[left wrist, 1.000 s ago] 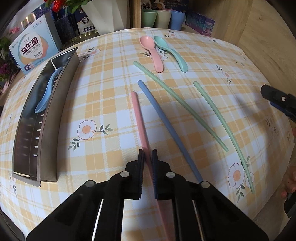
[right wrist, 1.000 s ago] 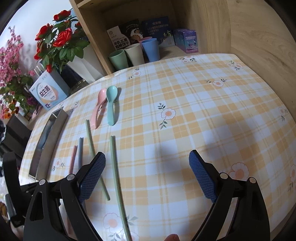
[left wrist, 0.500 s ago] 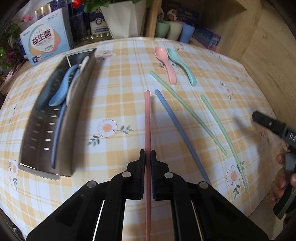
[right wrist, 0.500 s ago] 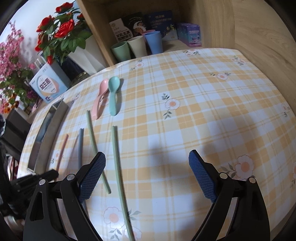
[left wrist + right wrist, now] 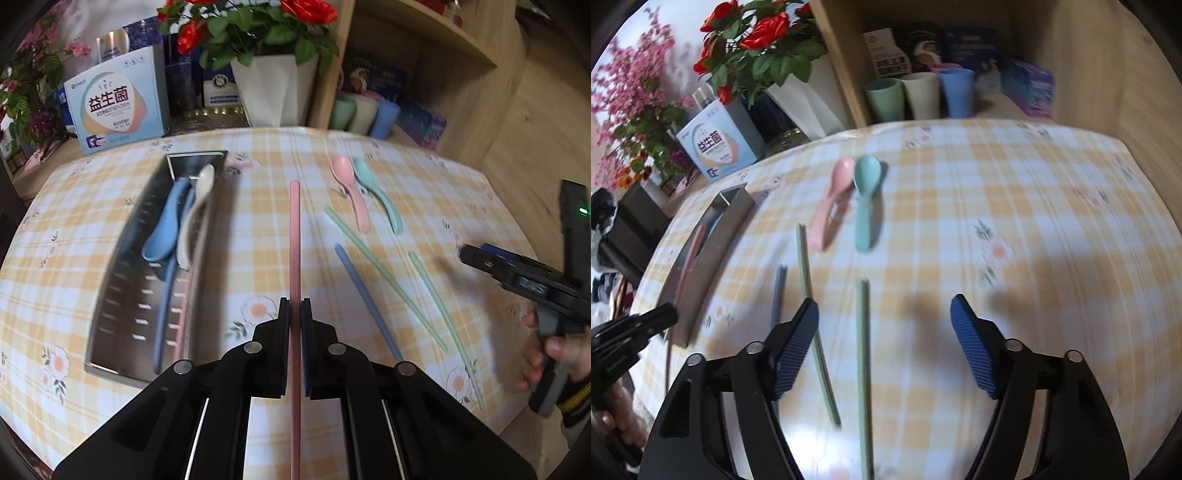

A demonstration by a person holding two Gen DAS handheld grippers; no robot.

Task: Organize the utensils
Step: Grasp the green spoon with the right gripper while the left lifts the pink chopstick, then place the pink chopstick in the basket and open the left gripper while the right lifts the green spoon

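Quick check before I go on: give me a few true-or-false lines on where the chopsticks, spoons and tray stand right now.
1. The left gripper is shut on the pink chopstick. True.
2. The metal tray holds no spoons. False: a blue spoon and a white spoon lie in it.
3. The pink spoon and teal spoon lie side by side on the tablecloth. True.
4. The right gripper grips a green chopstick. False: its fingers stand apart, closing, with the chopstick lying on the cloth between them.
5. The blue chopstick is in the tray. False: it lies on the cloth.
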